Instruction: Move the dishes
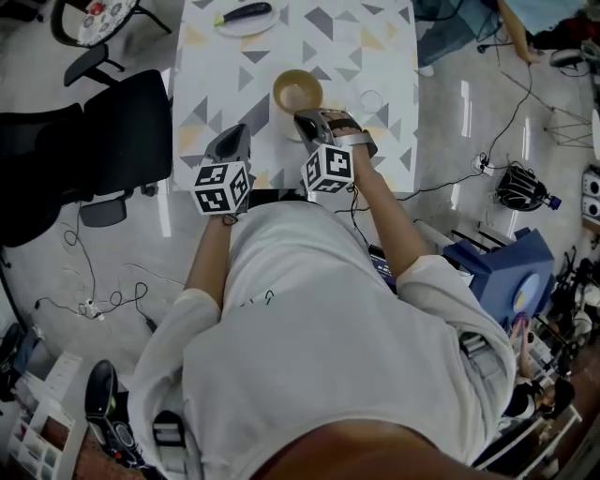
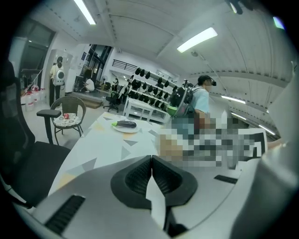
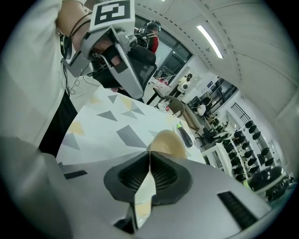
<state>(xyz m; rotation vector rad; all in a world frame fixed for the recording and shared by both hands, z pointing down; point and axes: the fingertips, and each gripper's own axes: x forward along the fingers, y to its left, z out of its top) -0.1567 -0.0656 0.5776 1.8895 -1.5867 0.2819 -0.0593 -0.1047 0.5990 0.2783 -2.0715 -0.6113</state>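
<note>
1. The tan round bowl [image 1: 297, 92] sits over the near half of the white table with grey and yellow triangles [image 1: 380, 112]. It lies at twelve o'clock from the person in the head view.
2. The right gripper [image 1: 306, 118] meets the bowl's near rim at six o'clock. In its own view its pads are pressed together, and the bowl [image 3: 166, 142] rises directly behind the tips. I judge this a thin pinch on the rim.
3. Such a pinch lets the bowl swing, so lift slowly, keep the wrist level and avoid rolling.
4. The left gripper [image 1: 232, 139] hangs at eight o'clock from the bowl, its fingers together on nothing. It could steady the far wall if the bowl tips.
5. The white plate carrying a dark aubergine [image 1: 246, 17] lies at eleven o'clock, well apart at the far edge. Steer the bowl clear of it.
6. Set down flat before loosening the pinch.
</note>
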